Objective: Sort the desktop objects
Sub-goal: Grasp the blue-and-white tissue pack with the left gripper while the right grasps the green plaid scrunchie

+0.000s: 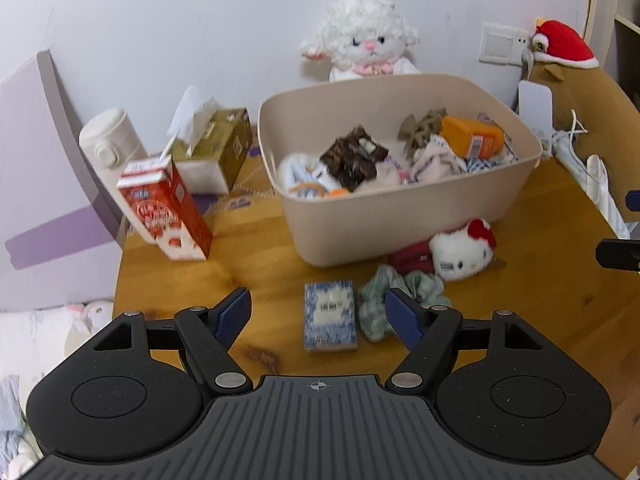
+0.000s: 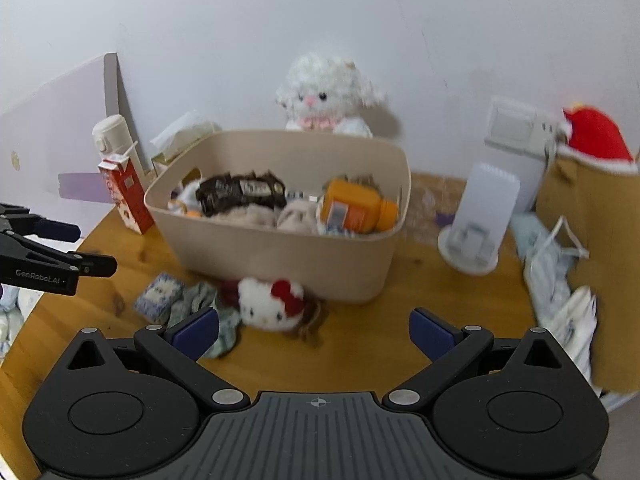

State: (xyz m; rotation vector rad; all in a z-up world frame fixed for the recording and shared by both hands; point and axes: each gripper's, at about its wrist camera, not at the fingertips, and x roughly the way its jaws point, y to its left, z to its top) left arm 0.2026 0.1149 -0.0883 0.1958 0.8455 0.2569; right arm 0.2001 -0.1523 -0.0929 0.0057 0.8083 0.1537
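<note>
Both grippers hang above the table [image 1: 256,240] with jaws spread wide and nothing between them. In the left wrist view the small blue box [image 1: 330,315] lies just ahead of the left gripper [image 1: 318,314], centred between its fingers, long axis pointing up the frame toward the bin [image 1: 384,216]. The right gripper [image 2: 314,332] sits lower centre, the cat plush [image 2: 270,306] left of centre. The left gripper looks better lined up for the box.
</note>
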